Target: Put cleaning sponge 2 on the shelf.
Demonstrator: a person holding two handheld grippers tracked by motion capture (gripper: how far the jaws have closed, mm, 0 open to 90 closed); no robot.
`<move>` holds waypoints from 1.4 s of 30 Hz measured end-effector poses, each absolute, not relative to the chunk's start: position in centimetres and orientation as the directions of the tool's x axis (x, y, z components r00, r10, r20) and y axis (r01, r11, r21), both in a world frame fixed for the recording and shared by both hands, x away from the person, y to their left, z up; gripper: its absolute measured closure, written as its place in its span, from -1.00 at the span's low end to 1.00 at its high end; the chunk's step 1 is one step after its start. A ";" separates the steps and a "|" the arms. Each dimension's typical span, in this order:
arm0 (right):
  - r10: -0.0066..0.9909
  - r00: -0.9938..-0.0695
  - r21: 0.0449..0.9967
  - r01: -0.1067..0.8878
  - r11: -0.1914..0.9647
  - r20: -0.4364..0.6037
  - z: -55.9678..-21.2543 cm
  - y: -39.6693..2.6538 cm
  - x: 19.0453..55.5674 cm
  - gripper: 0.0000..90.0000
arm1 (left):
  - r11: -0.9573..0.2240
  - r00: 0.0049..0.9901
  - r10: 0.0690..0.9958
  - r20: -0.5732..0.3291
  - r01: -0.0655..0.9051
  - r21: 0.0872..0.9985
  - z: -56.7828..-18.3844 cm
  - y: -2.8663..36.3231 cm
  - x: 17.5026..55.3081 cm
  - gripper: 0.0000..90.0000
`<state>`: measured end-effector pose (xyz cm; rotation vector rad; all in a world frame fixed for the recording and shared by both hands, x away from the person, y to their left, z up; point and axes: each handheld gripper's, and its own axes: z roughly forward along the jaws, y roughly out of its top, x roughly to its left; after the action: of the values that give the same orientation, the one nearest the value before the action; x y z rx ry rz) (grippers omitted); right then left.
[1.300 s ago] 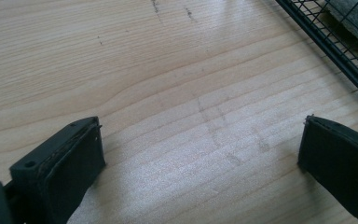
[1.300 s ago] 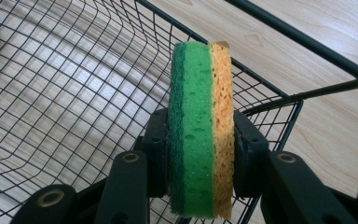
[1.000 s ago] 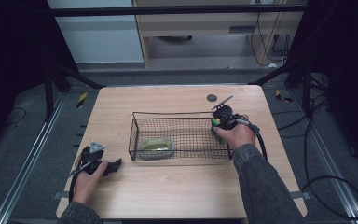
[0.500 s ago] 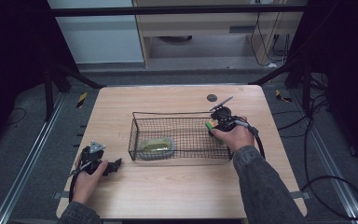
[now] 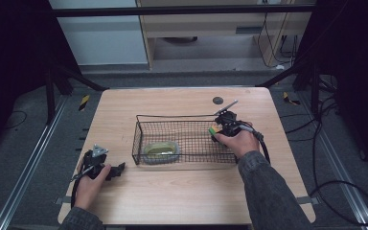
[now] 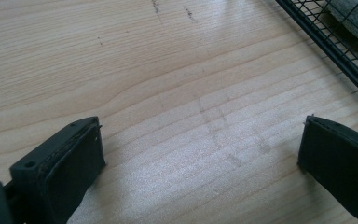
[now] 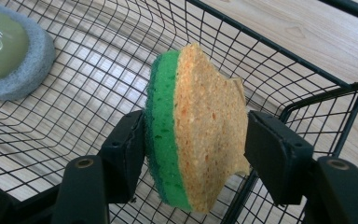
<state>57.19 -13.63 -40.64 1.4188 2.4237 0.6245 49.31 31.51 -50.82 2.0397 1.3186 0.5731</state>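
**Sponge held over the basket's right end**

The right hand-held gripper (image 7: 193, 140) has its jaws pressed on a sponge (image 7: 196, 126), one pad on the green scouring face and the other on the tan face, so the sponge stands on edge between them. In the high view this hand-held gripper (image 5: 219, 129) sits at the right end of the wire basket (image 5: 139, 139), with the sponge (image 5: 212, 129) just at or inside the rim there. Farther left in the basket lies a grey-rimmed pad with a green top (image 7: 9, 51), well apart from the sponge.

The step in hand looks like setting the sponge down inside the basket. To do it well, the person should bring the sponge clear of the right wall's wire (the corner post stands close behind the tan face), lower it near the mesh floor, then spread the jaws so it tips flat instead of catching on the rim.

The left hand-held gripper (image 6: 200, 163) rests wide apart and holds nothing, low over the wooden surface (image 5: 182, 191) near the basket's left corner.
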 end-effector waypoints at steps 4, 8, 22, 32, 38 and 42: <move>0.868 -0.497 0.495 0.751 0.437 -0.012 -40.6 -13.5 57.1 -0.26 | -0.297 0.403 0.915 0.020 0.638 0.710 -50.8 31.5 49.3 -1.00; 0.865 -0.502 0.503 0.748 0.433 0.003 -40.5 -13.4 56.8 -0.37 | -0.297 0.403 0.915 0.020 0.638 0.710 -50.8 31.5 49.3 -1.00; 0.855 -0.519 0.544 0.719 0.432 0.006 -40.1 -13.3 55.9 -0.62 | -0.296 0.403 0.915 0.019 0.639 0.710 -50.8 31.5 49.3 -1.00; 0.856 -0.516 0.595 0.699 0.397 0.035 -39.5 -13.7 55.1 -0.77 | -0.296 0.403 0.915 0.018 0.639 0.710 -50.8 31.5 49.3 -1.00; 0.853 -0.521 0.622 0.679 0.390 0.035 -39.0 -14.1 54.6 -0.81 | -0.296 0.403 0.915 0.019 0.639 0.710 -50.8 31.5 49.3 -1.00; 0.857 -0.515 0.640 0.668 0.380 0.029 -38.7 -14.7 54.3 -0.82 | -0.300 0.405 0.914 0.022 0.639 0.708 -50.8 31.5 49.3 -1.00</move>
<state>54.32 -14.73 -38.67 1.3378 2.3363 0.8673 49.34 31.54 -50.81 2.0443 1.3167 0.5728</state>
